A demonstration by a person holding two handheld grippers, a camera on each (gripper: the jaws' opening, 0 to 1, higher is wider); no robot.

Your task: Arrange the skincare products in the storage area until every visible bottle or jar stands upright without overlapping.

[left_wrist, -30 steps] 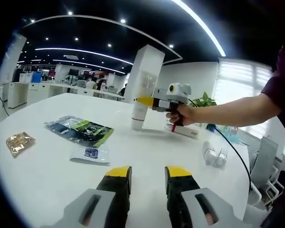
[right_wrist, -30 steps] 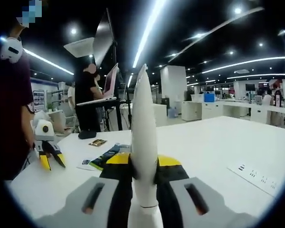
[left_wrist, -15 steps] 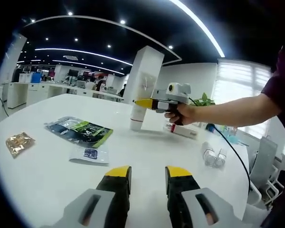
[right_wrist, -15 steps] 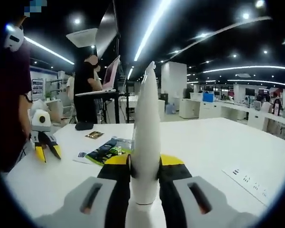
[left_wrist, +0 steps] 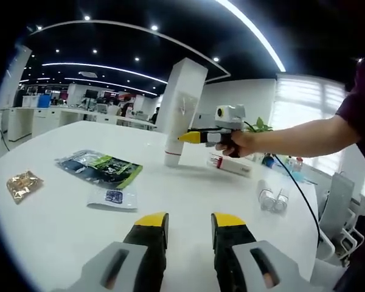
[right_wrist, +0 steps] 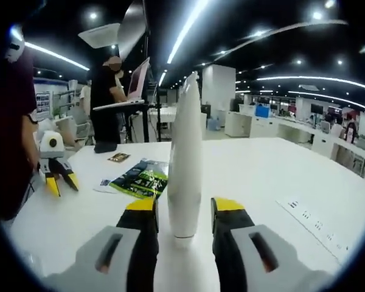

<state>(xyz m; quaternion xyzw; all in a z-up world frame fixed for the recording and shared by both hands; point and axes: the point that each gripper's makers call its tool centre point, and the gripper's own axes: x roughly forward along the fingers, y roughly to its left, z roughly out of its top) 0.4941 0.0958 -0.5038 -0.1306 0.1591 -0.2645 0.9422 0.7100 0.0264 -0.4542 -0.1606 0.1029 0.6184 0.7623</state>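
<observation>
Right gripper view: we see the tall white squeeze tube (right_wrist: 185, 161) standing cap-down and upright on the white round table (right_wrist: 280, 182), between the yellow-tipped jaws of the right gripper (right_wrist: 184, 213). The jaws are spread, with a gap on each side of the tube, so nothing is held. Behind it lie a green-and-black foil sachet (right_wrist: 139, 180) and a small white packet (right_wrist: 107, 184); a white power strip (right_wrist: 313, 222) lies to the right. The left gripper (right_wrist: 59, 181) appears at the left edge. Left gripper view: our left gripper (left_wrist: 189, 226) hovers above the table with its jaws parted and nothing between them. Across the table the same tube (left_wrist: 181, 109) stands upright, and the right gripper (left_wrist: 191, 137), held in the person's hand (left_wrist: 236, 143), has its tips beside the tube. We note the green-and-black sachet (left_wrist: 103, 166), the white packet (left_wrist: 114, 197), a small gold foil packet (left_wrist: 24, 182) and two small clear bottles (left_wrist: 272, 198) lying on their sides to the right.
</observation>
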